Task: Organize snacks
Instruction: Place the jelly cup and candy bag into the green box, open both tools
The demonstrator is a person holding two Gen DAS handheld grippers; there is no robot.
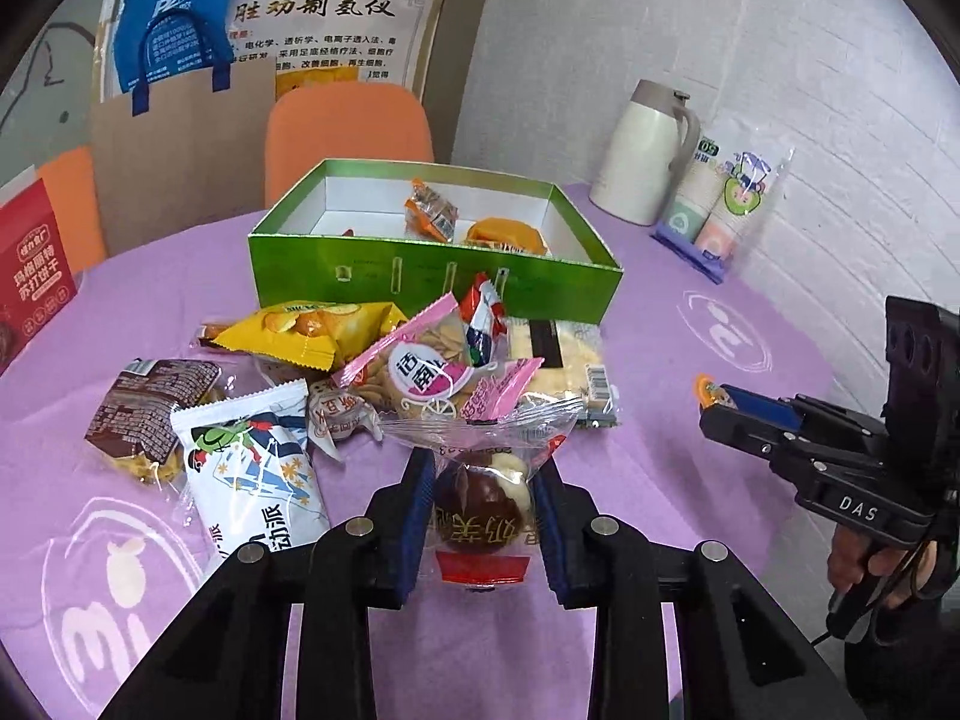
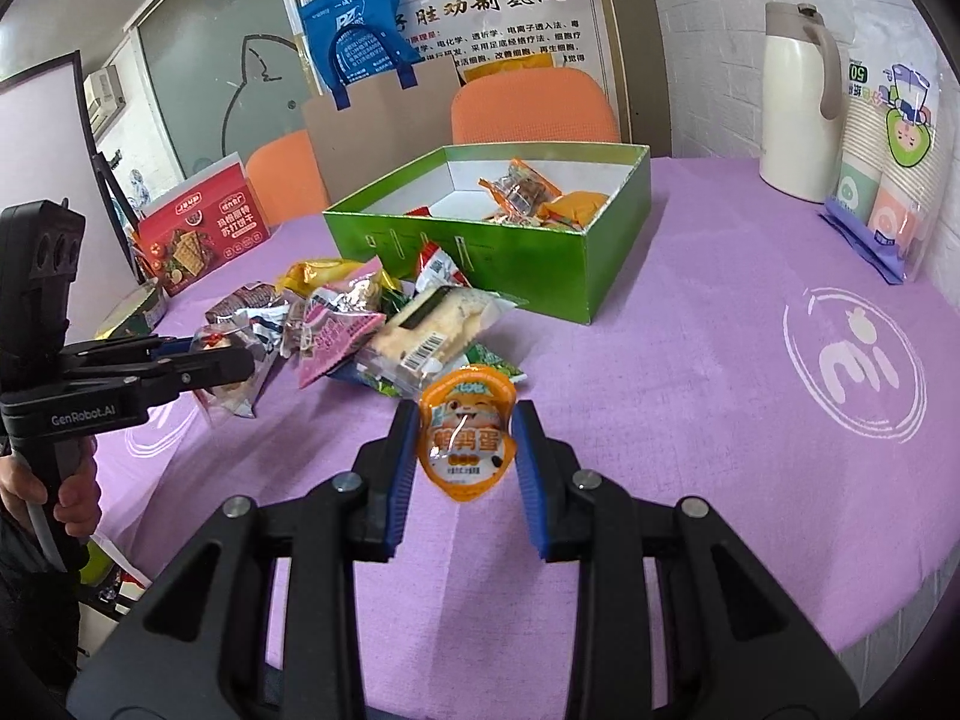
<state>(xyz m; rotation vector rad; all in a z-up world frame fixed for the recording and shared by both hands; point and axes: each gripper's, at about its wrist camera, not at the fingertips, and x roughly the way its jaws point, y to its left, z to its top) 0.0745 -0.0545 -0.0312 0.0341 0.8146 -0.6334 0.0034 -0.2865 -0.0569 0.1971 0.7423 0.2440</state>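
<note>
My left gripper [image 1: 483,474] is shut on a clear packet holding a brown date snack [image 1: 480,507], just in front of the snack pile [image 1: 384,372] on the purple tablecloth. My right gripper [image 2: 465,426] is shut on a small orange quail-egg packet [image 2: 467,435], held above the cloth to the right of the pile [image 2: 384,324]. An open green box [image 1: 432,276] stands behind the pile with a few orange-wrapped snacks [image 1: 432,213] inside. The right gripper [image 1: 720,399] also shows at the right edge of the left wrist view, and the left gripper [image 2: 240,360] at the left of the right wrist view.
A cream thermos jug [image 1: 645,153] and a pack of paper cups [image 1: 720,204] stand at the back right. A red cracker box [image 2: 201,225] sits at the table's left. Orange chairs [image 1: 348,132] and a cardboard sheet with a blue bag [image 1: 174,18] lie beyond the table.
</note>
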